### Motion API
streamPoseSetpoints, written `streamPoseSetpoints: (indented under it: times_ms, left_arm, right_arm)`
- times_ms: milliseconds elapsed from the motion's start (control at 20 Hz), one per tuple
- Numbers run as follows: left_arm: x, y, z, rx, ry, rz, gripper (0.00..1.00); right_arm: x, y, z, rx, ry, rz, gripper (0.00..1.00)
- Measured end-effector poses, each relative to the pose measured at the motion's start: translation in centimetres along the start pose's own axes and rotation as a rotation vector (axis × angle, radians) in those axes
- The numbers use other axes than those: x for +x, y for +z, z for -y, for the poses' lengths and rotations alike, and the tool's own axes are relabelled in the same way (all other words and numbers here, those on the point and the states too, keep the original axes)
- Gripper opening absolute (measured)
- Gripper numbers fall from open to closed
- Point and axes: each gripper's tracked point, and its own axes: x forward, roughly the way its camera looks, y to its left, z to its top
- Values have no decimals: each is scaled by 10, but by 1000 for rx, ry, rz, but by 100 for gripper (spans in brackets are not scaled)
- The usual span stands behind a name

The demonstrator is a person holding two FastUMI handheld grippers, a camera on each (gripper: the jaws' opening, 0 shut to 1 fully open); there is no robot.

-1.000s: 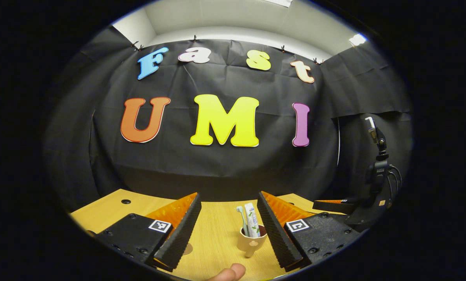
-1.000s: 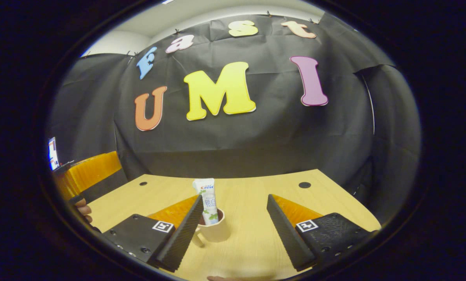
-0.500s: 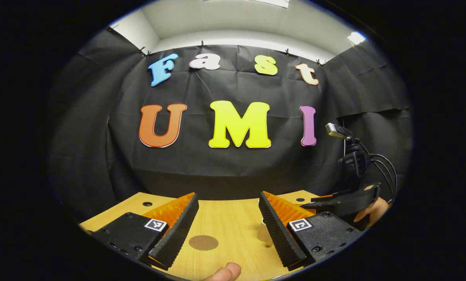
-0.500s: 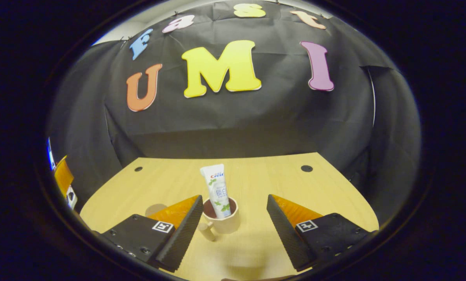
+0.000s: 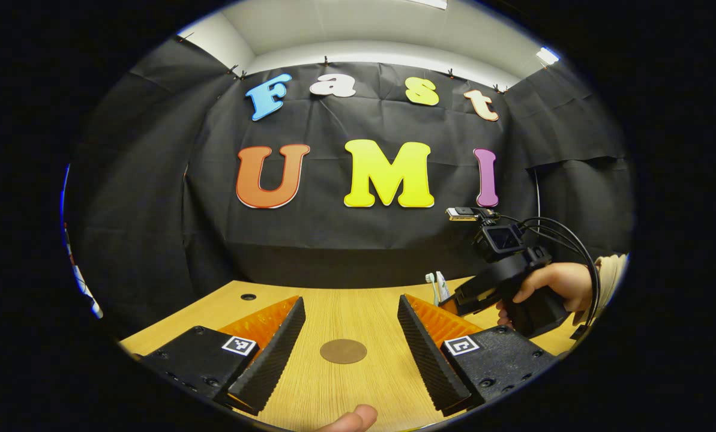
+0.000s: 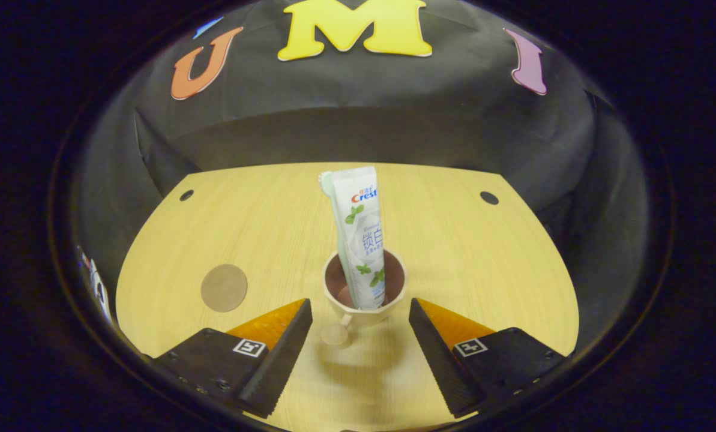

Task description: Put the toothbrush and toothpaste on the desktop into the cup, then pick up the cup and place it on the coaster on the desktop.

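beige cup (image 6: 364, 294), holding the toothpaste (image 6: 361, 237), is standing between the right gripper (image 6: 361, 354)'s spread fingers, untouched. left gripper (image 5: 348, 351) is hovering agape, coaster (image 5: 343, 351) lying between its fingers.

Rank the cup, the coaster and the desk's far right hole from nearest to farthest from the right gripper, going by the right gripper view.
1. cup: just ahead of the open right gripper, between its fingers.
2. coaster: off to the left on the desk.
3. hole: far right corner, near the back edge.
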Motion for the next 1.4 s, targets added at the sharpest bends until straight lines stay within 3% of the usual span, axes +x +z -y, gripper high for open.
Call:
streamPoseSetpoints:
  times_ms: [200,550,700,950,1050,1150,1400]
  left_arm:
    - [-6,-18,-21,-5,28,-31,98]
    - [-14,-39,-40,-9,37,-61,98]
    - [-13,-44,-45,-23,37,-67,98]
    - [-13,-51,-48,-35,35,-83,98]
    - [-13,-54,-49,-36,35,-87,98]
    - [-12,-58,-50,-42,33,-93,98]
    - [-13,-61,-52,-28,39,-97,98]
  right_arm:
    - [21,-12,0,76,-45,-165,94]
    - [43,-24,8,220,-63,-340,80]
    - [42,-23,12,238,-61,-364,72]
    - [43,-26,12,198,-79,-384,67]
    - [38,-40,11,198,-85,-429,60]
    - [49,-36,12,206,-88,-420,29]
    - [46,-32,11,163,-43,-389,27]
